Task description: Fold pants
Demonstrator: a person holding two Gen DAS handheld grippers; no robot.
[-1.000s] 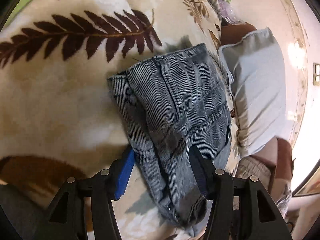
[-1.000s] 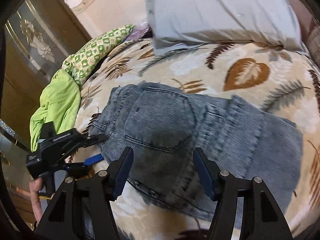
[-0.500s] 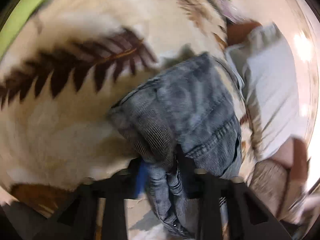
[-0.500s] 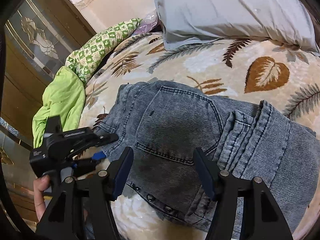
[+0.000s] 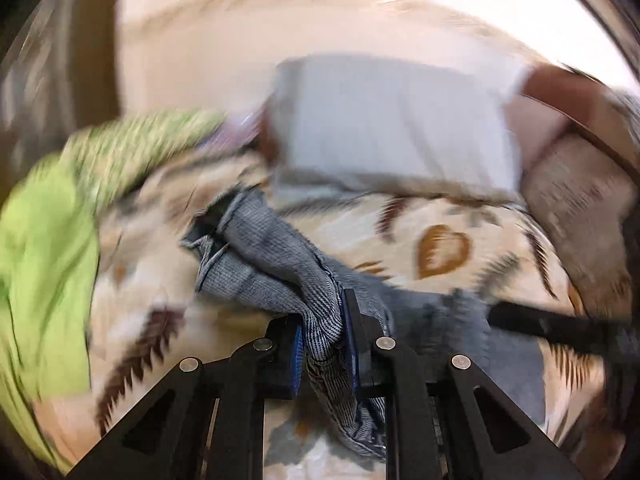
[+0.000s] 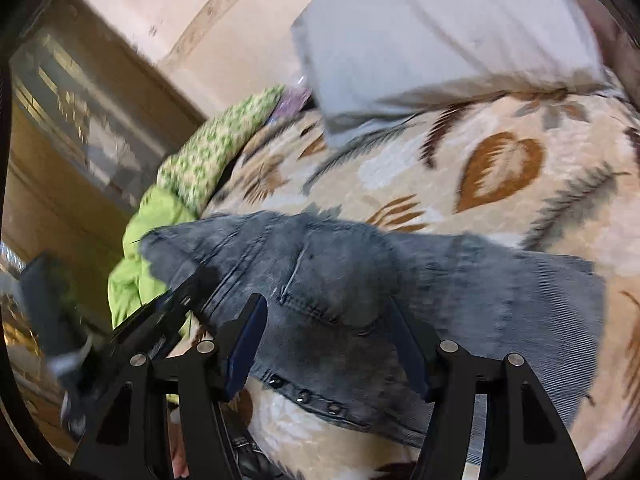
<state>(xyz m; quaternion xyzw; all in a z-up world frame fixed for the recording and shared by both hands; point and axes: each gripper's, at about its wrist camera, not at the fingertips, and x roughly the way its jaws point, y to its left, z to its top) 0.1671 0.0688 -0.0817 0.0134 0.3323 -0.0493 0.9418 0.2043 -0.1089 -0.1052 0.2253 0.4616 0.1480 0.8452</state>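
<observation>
Right gripper (image 6: 328,344) at 6 o'clock, jaws apart, nothing pinched, hovering over grey denim pants (image 6: 360,280) spread on leaf-print blanket (image 6: 500,168). Left gripper (image 6: 176,312) at 8 o'clock, blurred, at pants' edge. Grey pillow (image 6: 440,40) at 1 o'clock. Green cloth (image 6: 152,232) at 9 o'clock.

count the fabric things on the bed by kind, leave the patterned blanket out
pants: 1
pillow: 1
green cloths: 2, a plain lime one and a green-and-white patterned one
total: 4
</observation>
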